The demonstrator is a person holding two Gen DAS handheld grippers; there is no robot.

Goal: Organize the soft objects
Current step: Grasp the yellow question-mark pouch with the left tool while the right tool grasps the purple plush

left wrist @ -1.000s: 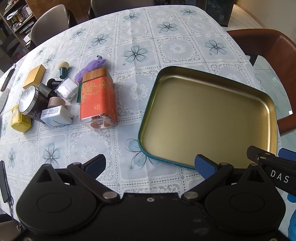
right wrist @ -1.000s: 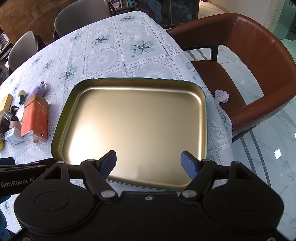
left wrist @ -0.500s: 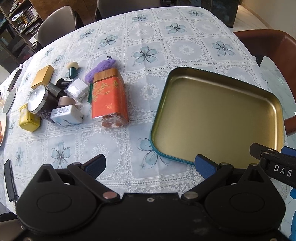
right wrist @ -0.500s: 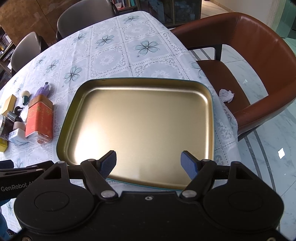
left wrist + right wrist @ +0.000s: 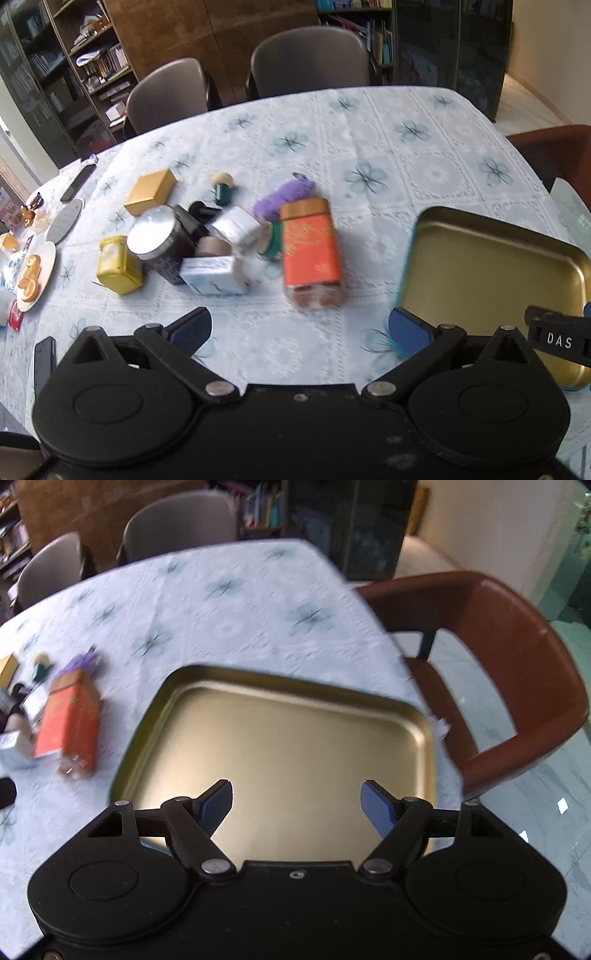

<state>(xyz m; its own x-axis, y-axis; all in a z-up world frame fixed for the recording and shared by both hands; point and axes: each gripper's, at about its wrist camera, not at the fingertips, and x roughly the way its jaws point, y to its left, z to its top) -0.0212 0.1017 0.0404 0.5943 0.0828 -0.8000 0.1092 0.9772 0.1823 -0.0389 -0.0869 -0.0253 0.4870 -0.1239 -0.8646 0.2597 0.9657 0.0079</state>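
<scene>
The worktop (image 5: 388, 155) before me wears a pale tablecloth printed with blue flowers. On my right lies a shallow gold tray (image 5: 495, 258) with a teal rim. To its left an orange tin (image 5: 308, 242) lies flat, with a purple plush toy (image 5: 284, 195) just behind it. Further left sits a cluster: a gold box (image 5: 151, 191), a round dark tin (image 5: 157, 238), a yellow jar (image 5: 117, 266), a white carton (image 5: 212, 275). At the far left edge a plate of orange slices (image 5: 33, 273) and a phone (image 5: 78, 182).

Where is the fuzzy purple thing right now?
In the left wrist view the fuzzy purple thing lies on the tablecloth, just behind the top of the orange jar, left of the gold tray.
</scene>
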